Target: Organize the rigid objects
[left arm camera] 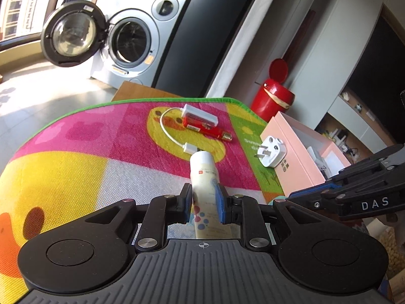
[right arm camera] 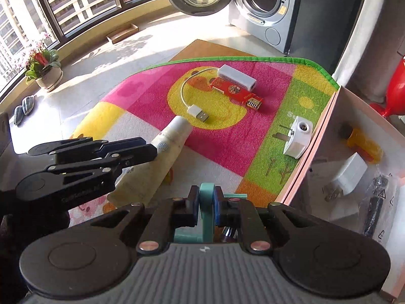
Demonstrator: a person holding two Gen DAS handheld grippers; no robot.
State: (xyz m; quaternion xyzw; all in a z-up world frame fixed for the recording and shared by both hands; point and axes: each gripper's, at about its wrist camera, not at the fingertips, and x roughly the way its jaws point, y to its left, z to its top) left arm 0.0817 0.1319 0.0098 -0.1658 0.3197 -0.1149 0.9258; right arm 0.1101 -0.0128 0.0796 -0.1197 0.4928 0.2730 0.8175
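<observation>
My left gripper (left arm camera: 204, 194) is shut on a cream tube (left arm camera: 205, 177), cap pointing away; the tube also shows in the right wrist view (right arm camera: 162, 157), held by the left gripper (right arm camera: 149, 149). My right gripper (right arm camera: 205, 197) is shut on a teal plastic piece (right arm camera: 207, 212); the gripper shows at the right edge of the left view (left arm camera: 293, 196). On the colourful mat (left arm camera: 101, 152) lie a white USB adapter with cable (right arm camera: 235, 74), a red lighter-like stick (right arm camera: 238, 92) and a white plug (right arm camera: 298, 136). The pink box (right arm camera: 319, 131) stands at the right.
The box holds a yellow item (right arm camera: 362, 141), a white charger (right arm camera: 346, 174) and a black bagged item (right arm camera: 377, 202). A red bin (left arm camera: 273, 93) stands behind it. A washing machine (left arm camera: 131, 40) with open door is farther back. A flower pot (right arm camera: 45, 73) sits by the window.
</observation>
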